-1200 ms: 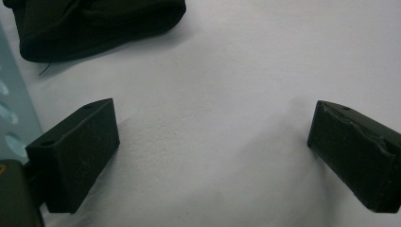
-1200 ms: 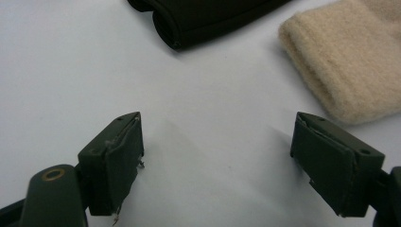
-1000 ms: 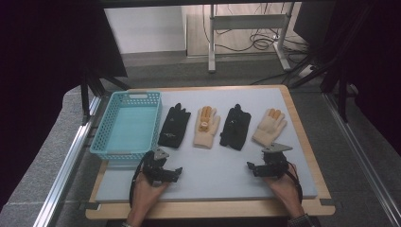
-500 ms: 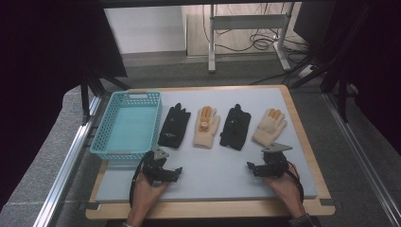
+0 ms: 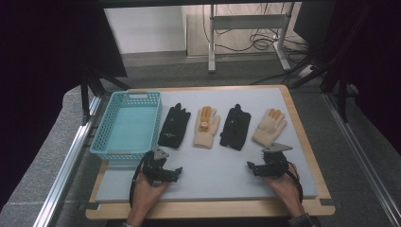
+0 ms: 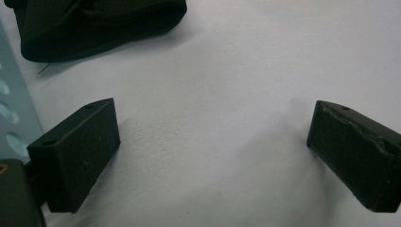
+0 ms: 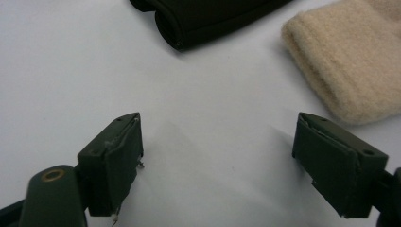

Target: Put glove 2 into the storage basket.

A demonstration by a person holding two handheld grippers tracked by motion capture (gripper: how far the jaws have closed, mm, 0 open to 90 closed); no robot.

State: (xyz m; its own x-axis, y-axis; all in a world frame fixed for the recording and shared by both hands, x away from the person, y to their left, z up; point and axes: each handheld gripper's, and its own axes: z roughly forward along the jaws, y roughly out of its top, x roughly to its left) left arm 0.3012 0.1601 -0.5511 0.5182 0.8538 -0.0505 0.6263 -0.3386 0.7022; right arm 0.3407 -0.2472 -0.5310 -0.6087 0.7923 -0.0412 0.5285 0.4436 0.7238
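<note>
Both tools spread wide, resting on white tabletop (image 5: 213,163): left tool (image 6: 213,156) just below black fabric glove (image 6: 94,23); right tool (image 7: 217,161) below cream knitted glove (image 7: 345,61).

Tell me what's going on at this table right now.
A person holds a two-jaw gripper in each hand, both resting low on the near part of the white table. The left gripper and the right gripper have their jaws wide apart and hold nothing. Ahead of them lie four gloves in a row: a black glove, a cream glove, a second black glove and a second cream glove. A turquoise basket sits at the left, with nothing in it. No glove is touched yet.
</note>
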